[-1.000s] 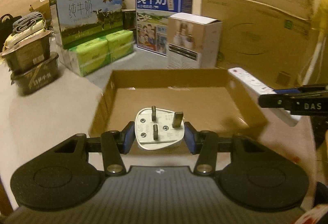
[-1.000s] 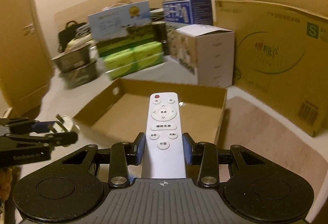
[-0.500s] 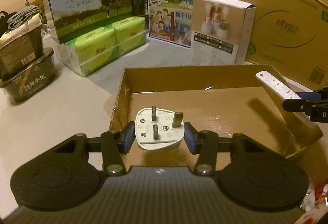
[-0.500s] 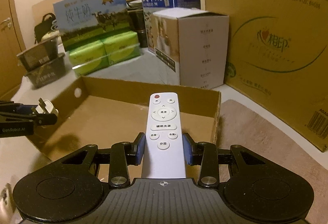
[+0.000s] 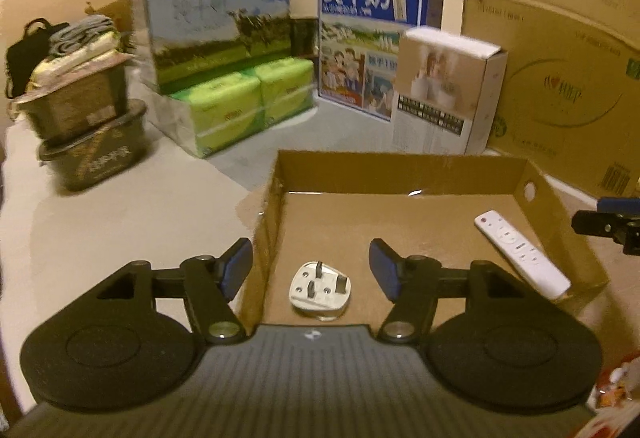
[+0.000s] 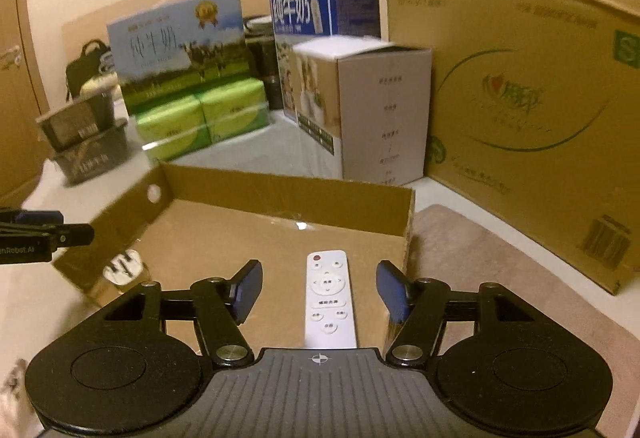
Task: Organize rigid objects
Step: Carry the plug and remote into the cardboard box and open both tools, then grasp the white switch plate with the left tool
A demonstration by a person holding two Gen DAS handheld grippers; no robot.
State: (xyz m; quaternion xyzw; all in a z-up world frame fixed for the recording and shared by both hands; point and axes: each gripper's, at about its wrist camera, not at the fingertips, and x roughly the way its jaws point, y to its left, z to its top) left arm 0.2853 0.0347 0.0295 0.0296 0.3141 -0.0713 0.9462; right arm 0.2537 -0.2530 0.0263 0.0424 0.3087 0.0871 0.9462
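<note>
A white three-pin plug [image 5: 320, 290] lies pins-up on the floor of the shallow cardboard tray [image 5: 400, 165], near its left front corner. My left gripper [image 5: 312, 270] is open above it, empty. A white remote [image 6: 329, 298] lies flat in the tray near the right wall; it also shows in the left wrist view [image 5: 520, 254]. My right gripper [image 6: 320, 290] is open above it, empty. The plug [image 6: 122, 269] shows at the tray's left in the right wrist view. Each gripper's tip shows at the edge of the other view.
Behind the tray stand a white-topped carton [image 5: 448, 93], two milk boxes [image 5: 216, 25] [image 5: 372, 37], green tissue packs [image 5: 240, 101] and stacked dark tubs [image 5: 88, 133]. A large cardboard box [image 6: 520, 89] stands at the right. A beige mat [image 6: 500, 290] lies right of the tray.
Both grippers opened and let go: the plug and the remote now lie on the tray floor. Both grippers drew back and up a little.
</note>
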